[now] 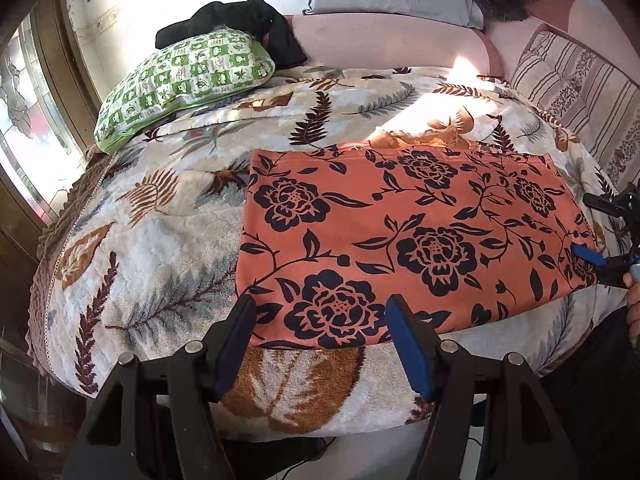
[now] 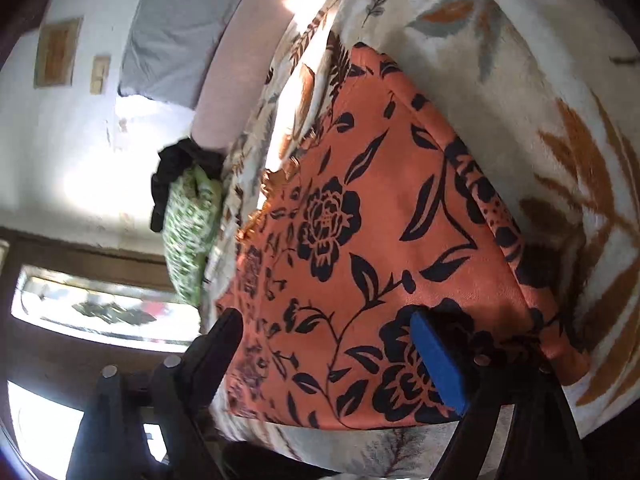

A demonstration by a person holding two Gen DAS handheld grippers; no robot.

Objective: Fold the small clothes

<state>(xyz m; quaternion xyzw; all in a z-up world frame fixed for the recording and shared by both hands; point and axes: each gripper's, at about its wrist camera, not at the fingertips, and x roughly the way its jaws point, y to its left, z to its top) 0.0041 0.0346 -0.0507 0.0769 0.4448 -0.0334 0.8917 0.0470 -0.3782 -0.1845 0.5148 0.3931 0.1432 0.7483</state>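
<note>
The orange cloth [image 1: 416, 240] with its dark flower print lies flat on the bed, spread over the leaf-patterned blanket [image 1: 160, 240]. In my left wrist view it is a broad rectangle whose long axis runs left to right across the bed, parallel to the near edge of the bed. Its near long edge lies just beyond my left gripper [image 1: 322, 320], and its far long edge, where a bit of frayed orange trim [image 1: 420, 138] sticks out, faces the pillows.

My left gripper hovers at the near left corner of the cloth with its jaws spread wide and nothing between them. The left finger sits at the cloth's left corner and the blue-padded right finger is over the near hem; I cannot tell whether either one touches the fabric.

My right gripper [image 2: 328, 344] is at the right short end of the cloth [image 2: 360, 240], also spread wide and holding nothing. From that wrist view the cloth stretches away from me along its length, with a folded edge running along its right side. In the left view, the right gripper [image 1: 592, 260] reaches in from the right edge, its blue pad over the cloth's near right corner.

A green checked pillow [image 1: 184, 84] with a black garment [image 1: 240, 24] on it lies at the far left.
</note>
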